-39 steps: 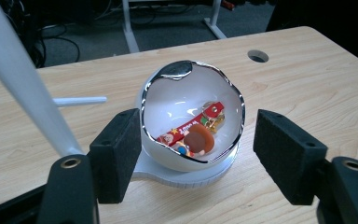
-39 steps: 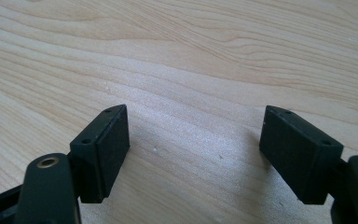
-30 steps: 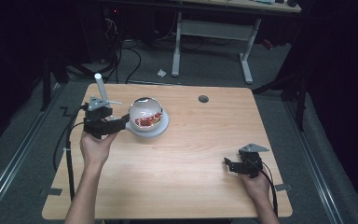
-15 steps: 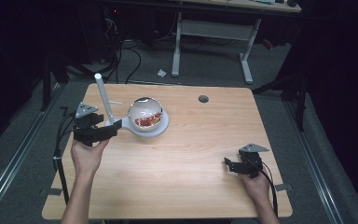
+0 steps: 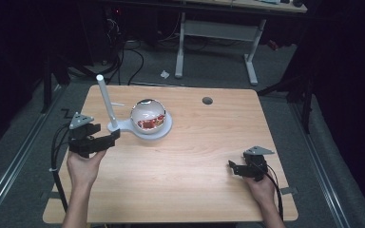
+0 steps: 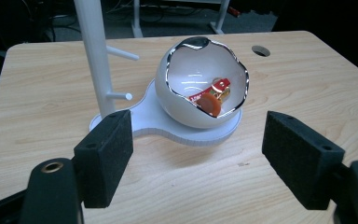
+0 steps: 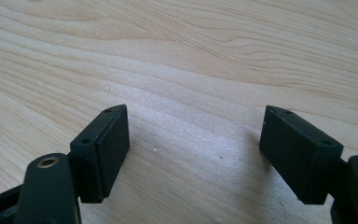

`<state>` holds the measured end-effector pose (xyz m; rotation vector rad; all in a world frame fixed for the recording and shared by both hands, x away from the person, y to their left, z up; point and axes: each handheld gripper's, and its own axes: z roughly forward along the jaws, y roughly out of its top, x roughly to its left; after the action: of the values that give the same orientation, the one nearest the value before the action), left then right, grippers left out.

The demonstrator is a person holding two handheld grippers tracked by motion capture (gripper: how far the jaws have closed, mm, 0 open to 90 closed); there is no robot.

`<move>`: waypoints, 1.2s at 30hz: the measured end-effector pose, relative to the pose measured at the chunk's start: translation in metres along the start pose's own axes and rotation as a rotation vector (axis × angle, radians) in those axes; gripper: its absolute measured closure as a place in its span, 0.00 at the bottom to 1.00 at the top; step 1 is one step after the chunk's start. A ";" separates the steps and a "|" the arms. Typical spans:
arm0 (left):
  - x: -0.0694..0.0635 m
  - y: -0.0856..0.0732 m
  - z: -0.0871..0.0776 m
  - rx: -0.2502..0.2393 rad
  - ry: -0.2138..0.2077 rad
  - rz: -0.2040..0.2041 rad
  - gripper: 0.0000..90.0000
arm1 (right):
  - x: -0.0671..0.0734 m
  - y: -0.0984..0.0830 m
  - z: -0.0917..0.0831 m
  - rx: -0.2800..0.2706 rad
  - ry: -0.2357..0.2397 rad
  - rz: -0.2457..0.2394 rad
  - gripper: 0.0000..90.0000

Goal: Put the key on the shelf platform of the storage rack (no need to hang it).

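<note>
Left tool open beside white stand; right tool idle on the bench.

The left tool [image 5: 113, 137] has just been opening: its jaws stand wide with nothing between them, just short of the flat base of the white stand [image 6: 168, 123]. On that base sits a white egg-shaped bowl [image 6: 186, 100] holding small red and gold items, possibly trinkets, beside an upright pegged post [image 6: 93, 51]. The right tool [image 5: 233, 167], jaws wide and empty, hovers low over the wooden bench [image 5: 209, 142], well apart.
</note>
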<state>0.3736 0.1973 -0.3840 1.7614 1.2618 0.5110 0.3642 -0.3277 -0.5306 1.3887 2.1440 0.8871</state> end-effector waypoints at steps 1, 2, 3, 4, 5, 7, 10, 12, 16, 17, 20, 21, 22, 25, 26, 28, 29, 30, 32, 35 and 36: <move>0.000 -0.002 -0.001 0.002 0.001 -0.003 0.28 | 0.000 0.000 0.000 0.000 0.000 0.000 0.27; 0.001 -0.003 -0.001 0.004 -0.001 -0.007 0.28 | 0.000 0.000 0.000 0.000 0.000 0.001 0.27; 0.001 -0.005 -0.002 0.007 0.000 -0.010 0.27 | 0.000 0.000 0.000 0.000 0.000 0.001 0.27; 0.002 -0.006 -0.002 0.006 0.000 -0.010 0.27 | 0.000 0.000 0.000 0.000 0.000 0.000 0.27; 0.002 -0.007 -0.002 0.003 -0.001 -0.012 0.27 | 0.000 0.000 0.000 0.000 0.000 0.000 0.27; 0.001 -0.010 -0.004 -0.005 -0.003 -0.015 0.27 | 0.000 0.000 0.000 0.000 0.000 0.000 0.27; 0.002 -0.016 -0.005 -0.009 0.004 -0.020 0.27 | 0.000 0.000 0.000 0.000 0.000 0.000 0.27; 0.003 -0.021 -0.006 -0.011 0.001 -0.034 0.26 | 0.000 0.000 0.000 0.000 0.000 0.000 0.27; 0.003 -0.028 -0.006 -0.014 -0.001 -0.045 0.26 | 0.000 0.000 0.000 0.000 0.000 0.000 0.27; 0.004 -0.030 -0.006 -0.014 -0.003 -0.047 0.26 | 0.000 0.000 0.000 0.000 0.000 0.000 0.27; 0.003 -0.033 -0.008 -0.014 0.001 -0.050 0.26 | 0.000 0.000 0.000 0.000 0.000 0.000 0.27; 0.003 -0.034 -0.008 -0.015 0.001 -0.051 0.26 | 0.000 0.000 0.000 0.000 0.000 0.000 0.27; 0.003 -0.035 -0.009 -0.015 0.000 -0.050 0.26 | 0.000 0.000 0.000 0.000 0.000 0.000 0.27; 0.002 -0.037 -0.008 -0.017 0.001 -0.043 0.25 | 0.000 0.000 0.000 -0.002 0.000 -0.005 0.27; 0.002 -0.038 -0.008 -0.012 0.001 -0.039 0.25 | 0.000 0.000 0.000 -0.001 0.000 -0.002 0.27; 0.001 -0.040 -0.006 -0.008 0.002 -0.036 0.25 | 0.000 0.000 0.000 -0.002 0.000 -0.006 0.27; 0.001 -0.042 -0.006 -0.004 0.000 -0.036 0.24 | 0.000 0.000 0.000 -0.001 0.000 -0.002 0.27; 0.001 -0.043 -0.005 -0.002 -0.003 -0.040 0.24 | 0.000 0.000 0.000 -0.001 0.000 -0.002 0.27; 0.000 -0.046 -0.003 0.002 -0.008 -0.043 0.24 | 0.000 0.000 0.000 -0.001 0.000 -0.002 0.27; -0.003 -0.050 -0.001 -0.004 -0.011 -0.038 0.23 | 0.000 0.000 0.000 -0.002 0.000 -0.005 0.27; -0.003 -0.051 0.000 -0.003 -0.013 -0.037 0.23 | 0.000 0.000 0.000 -0.001 0.000 -0.001 0.27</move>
<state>0.3445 0.1994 -0.4261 1.7327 1.2822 0.4794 0.3641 -0.3277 -0.5306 1.3868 2.1440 0.8868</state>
